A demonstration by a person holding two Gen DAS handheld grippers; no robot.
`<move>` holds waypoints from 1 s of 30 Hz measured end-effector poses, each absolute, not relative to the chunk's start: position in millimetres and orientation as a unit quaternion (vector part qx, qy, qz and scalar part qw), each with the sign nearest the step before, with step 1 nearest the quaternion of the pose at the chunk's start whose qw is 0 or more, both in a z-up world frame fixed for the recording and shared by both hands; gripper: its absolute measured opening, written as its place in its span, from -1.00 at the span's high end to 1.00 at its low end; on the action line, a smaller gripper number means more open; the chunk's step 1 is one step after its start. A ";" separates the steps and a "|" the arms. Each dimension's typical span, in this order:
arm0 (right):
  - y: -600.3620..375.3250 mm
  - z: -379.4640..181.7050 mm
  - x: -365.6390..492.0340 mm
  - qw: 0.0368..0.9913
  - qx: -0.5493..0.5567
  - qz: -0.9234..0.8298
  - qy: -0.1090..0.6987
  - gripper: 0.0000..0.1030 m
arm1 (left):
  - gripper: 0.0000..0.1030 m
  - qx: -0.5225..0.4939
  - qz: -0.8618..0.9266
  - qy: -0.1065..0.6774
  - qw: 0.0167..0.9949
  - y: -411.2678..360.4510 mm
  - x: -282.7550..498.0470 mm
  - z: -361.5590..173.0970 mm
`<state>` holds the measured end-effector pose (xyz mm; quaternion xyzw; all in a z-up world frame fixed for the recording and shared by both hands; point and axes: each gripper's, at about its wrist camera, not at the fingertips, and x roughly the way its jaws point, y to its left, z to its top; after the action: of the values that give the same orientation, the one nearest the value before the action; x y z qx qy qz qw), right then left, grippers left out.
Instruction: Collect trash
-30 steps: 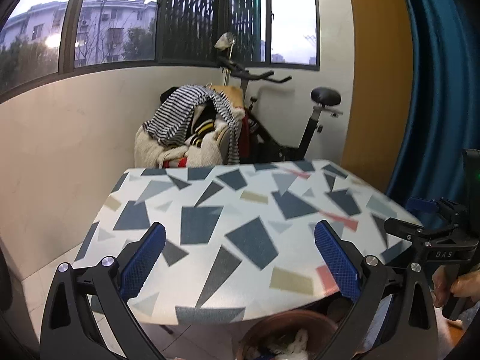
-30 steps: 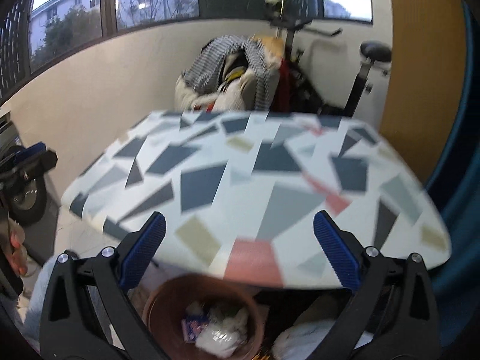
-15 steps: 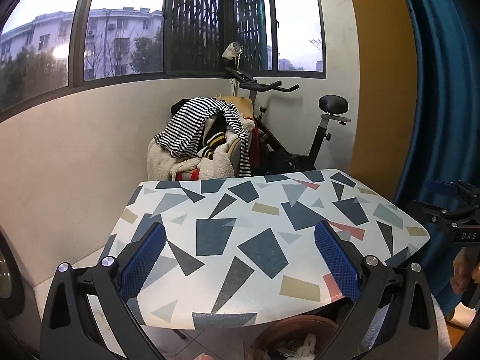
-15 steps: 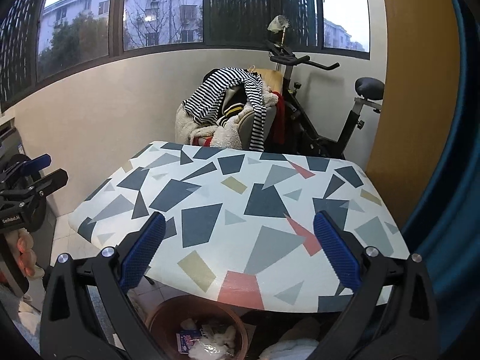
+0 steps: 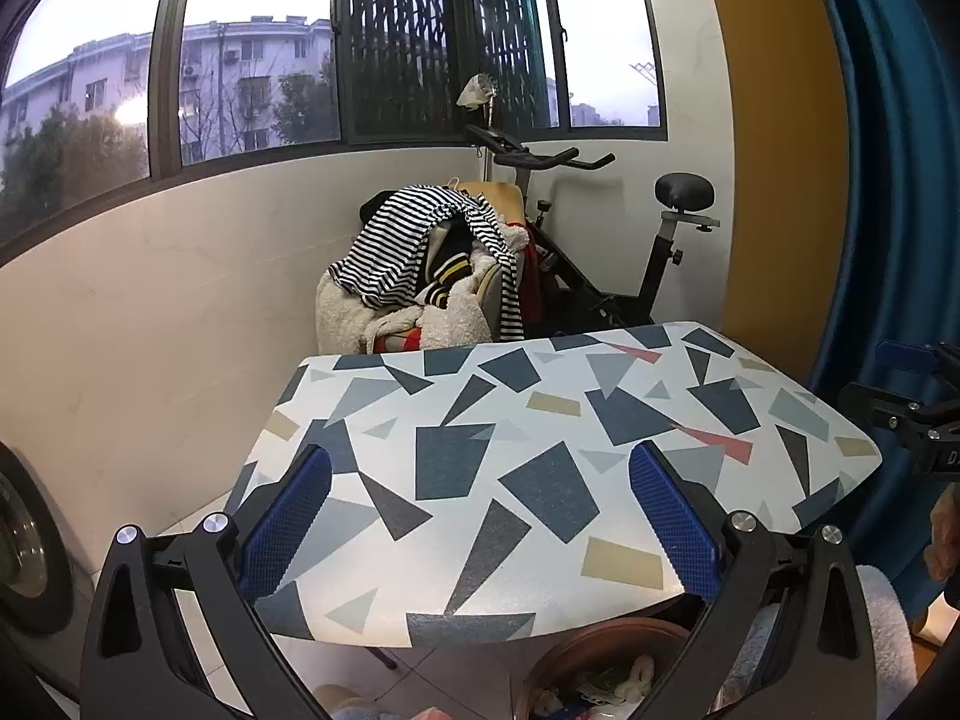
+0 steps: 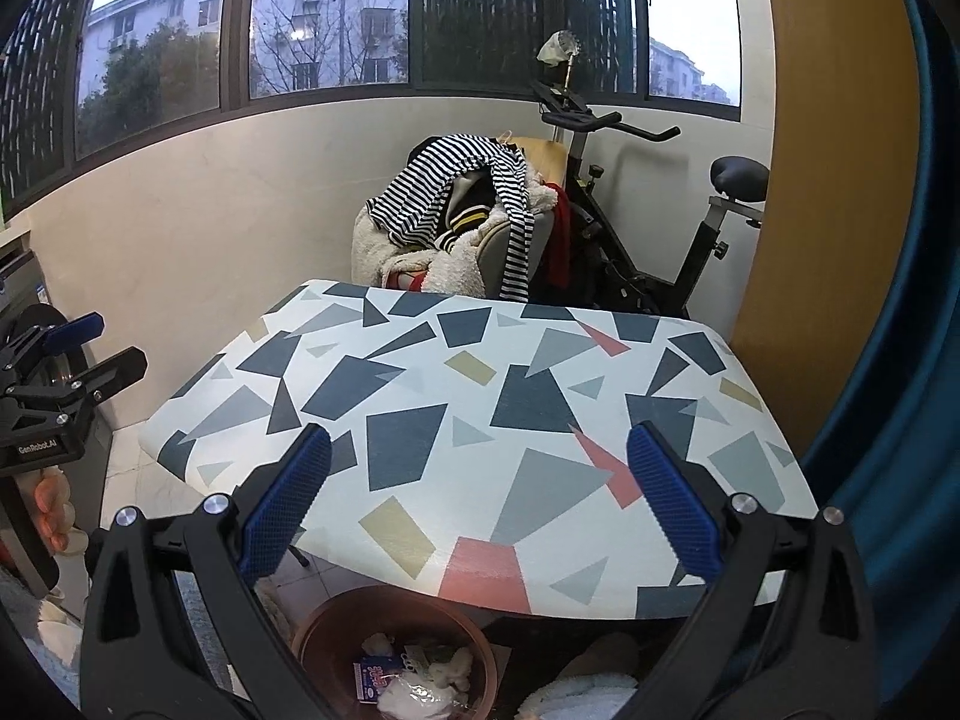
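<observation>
A brown round bin (image 6: 396, 654) stands on the floor under the table's near edge, with crumpled white tissue and a small blue-and-white carton inside (image 6: 378, 673). Its rim also shows in the left wrist view as the bin (image 5: 606, 648). My left gripper (image 5: 480, 516) is open above the near edge of the patterned table (image 5: 540, 420), nothing between its blue pads. My right gripper (image 6: 479, 510) is open too, above the same table (image 6: 480, 396), holding nothing. Each gripper appears at the edge of the other's view: the right gripper (image 5: 912, 420), the left gripper (image 6: 54, 384).
A chair piled with a striped shirt and fleece clothes (image 5: 420, 276) stands behind the table, with an exercise bike (image 5: 600, 240) to its right. Blue curtain (image 5: 888, 180) hangs at the right. A washing machine front (image 5: 18, 546) is at the far left.
Both grippers have drawn back and risen from the table, so the whole tabletop and more of the room show. Both stayed open and empty.
</observation>
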<state>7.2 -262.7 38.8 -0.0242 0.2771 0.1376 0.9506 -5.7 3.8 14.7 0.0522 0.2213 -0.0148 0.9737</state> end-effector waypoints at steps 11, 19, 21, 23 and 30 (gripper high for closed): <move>-270.9 38.0 5.3 0.951 -0.018 0.131 0.279 -0.89 | -0.89 0.044 -0.012 0.228 0.973 2.1 -4.2 13.0; -275.1 33.1 7.1 0.951 -0.017 0.127 0.282 -0.89 | -0.89 0.046 -0.014 0.231 0.972 0.6 -3.5 11.2; -274.4 33.4 7.0 0.951 -0.017 0.127 0.282 -0.89 | -0.89 0.047 -0.014 0.232 0.972 0.5 -3.0 11.0; -274.6 32.9 7.8 0.950 -0.017 0.127 0.283 -0.89 | -0.89 0.050 -0.013 0.231 0.972 -0.2 -3.6 10.4; -275.4 31.2 8.8 0.950 -0.018 0.126 0.285 -0.89 | -0.89 0.051 -0.012 0.233 0.971 -1.2 -4.4 8.9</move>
<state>8.8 -275.4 31.2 -0.0177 0.2847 0.1264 0.9501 -4.4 -1.2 8.9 0.0506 0.2325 -0.0125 0.9712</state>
